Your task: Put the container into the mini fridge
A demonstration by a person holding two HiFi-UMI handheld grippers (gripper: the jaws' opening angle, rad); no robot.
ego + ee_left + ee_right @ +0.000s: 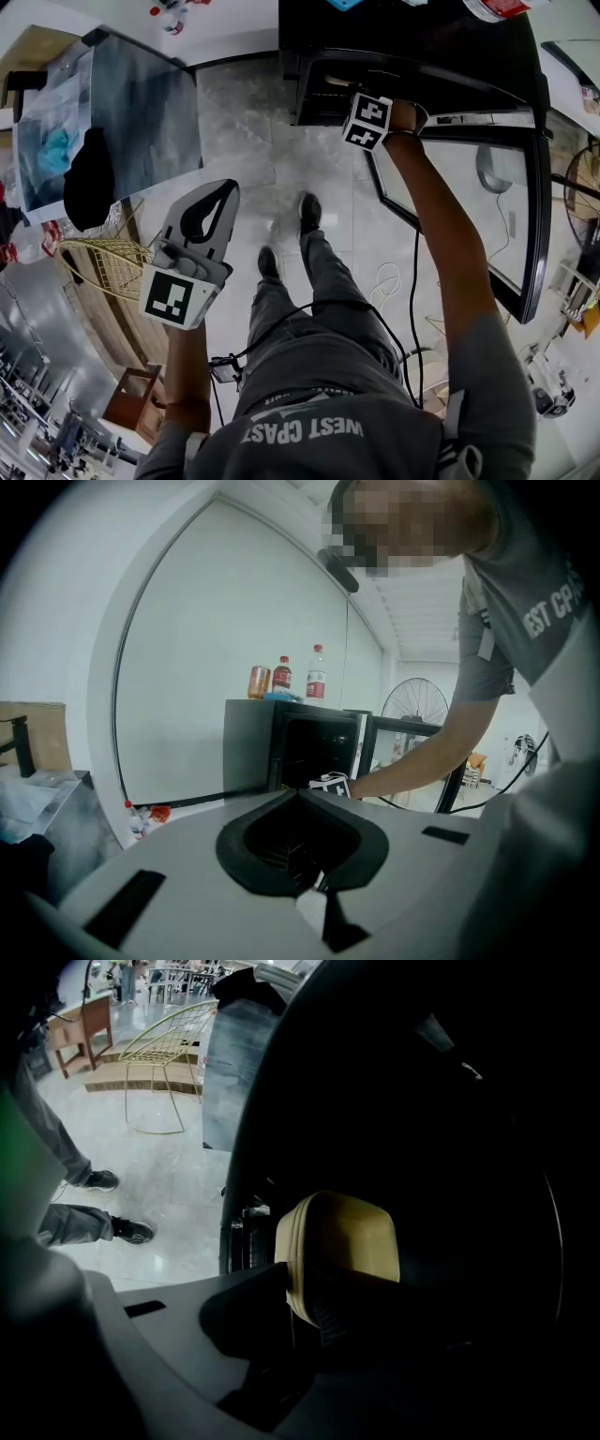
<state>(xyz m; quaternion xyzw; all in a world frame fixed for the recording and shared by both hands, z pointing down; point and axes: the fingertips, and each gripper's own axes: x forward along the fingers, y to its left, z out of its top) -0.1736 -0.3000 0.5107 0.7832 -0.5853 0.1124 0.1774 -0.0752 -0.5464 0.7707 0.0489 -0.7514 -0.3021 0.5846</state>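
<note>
The yellow container stands upright in the dark inside of the black mini fridge. My right gripper reaches in with its jaws on either side of the container's lower part, open around it. From the head view only the right gripper's marker cube shows at the fridge mouth. The fridge's glass door hangs wide open to the right. My left gripper is held out in the air at the left, shut and empty. Its tips meet and point toward the fridge.
A wire chair and a grey table with a dark cloth stand at the left. Bottles sit on top of the fridge, and a fan stands behind the door. Cables trail over the floor by the person's feet.
</note>
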